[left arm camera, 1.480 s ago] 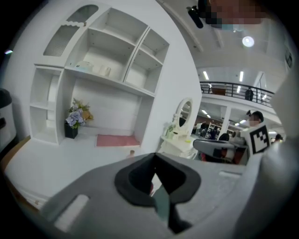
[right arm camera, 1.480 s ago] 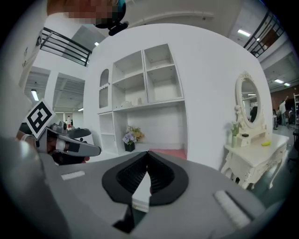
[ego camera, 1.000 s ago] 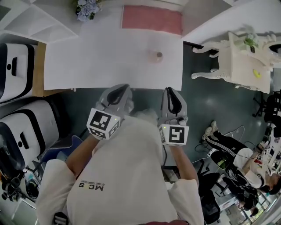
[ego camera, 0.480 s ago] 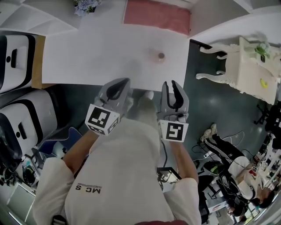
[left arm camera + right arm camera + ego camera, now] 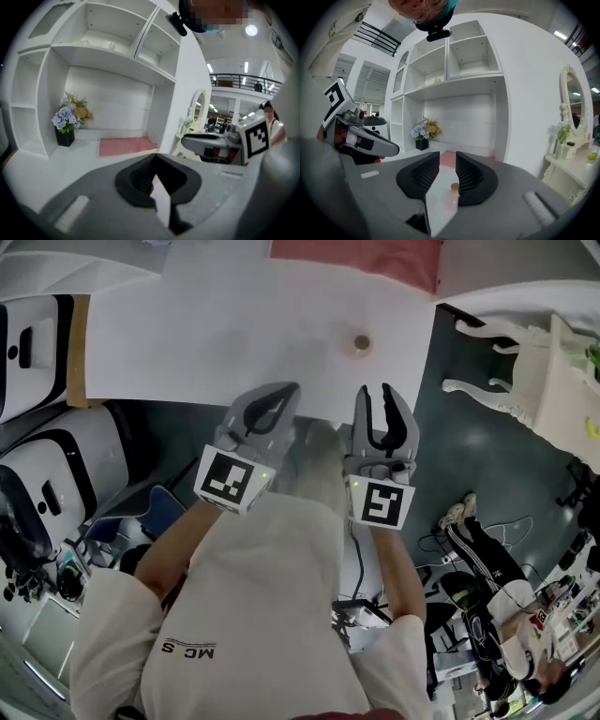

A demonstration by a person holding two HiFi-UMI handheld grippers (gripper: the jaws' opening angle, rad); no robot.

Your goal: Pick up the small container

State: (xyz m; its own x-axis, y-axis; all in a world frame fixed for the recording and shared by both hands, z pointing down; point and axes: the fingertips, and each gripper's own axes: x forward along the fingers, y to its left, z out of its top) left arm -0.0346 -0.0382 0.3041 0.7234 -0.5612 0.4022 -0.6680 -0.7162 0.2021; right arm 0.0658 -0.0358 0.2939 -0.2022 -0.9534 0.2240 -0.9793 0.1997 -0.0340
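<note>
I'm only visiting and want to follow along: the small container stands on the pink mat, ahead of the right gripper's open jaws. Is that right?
Not quite. The head view shows the small container on the bare white table, short of the pink mat. It does stand ahead of the right gripper, whose open jaws have just been opening, nothing between them.

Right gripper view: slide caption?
Right tool, jaws just opening and empty, aimed at small translucent pink container with brown lid on white table.
</note>
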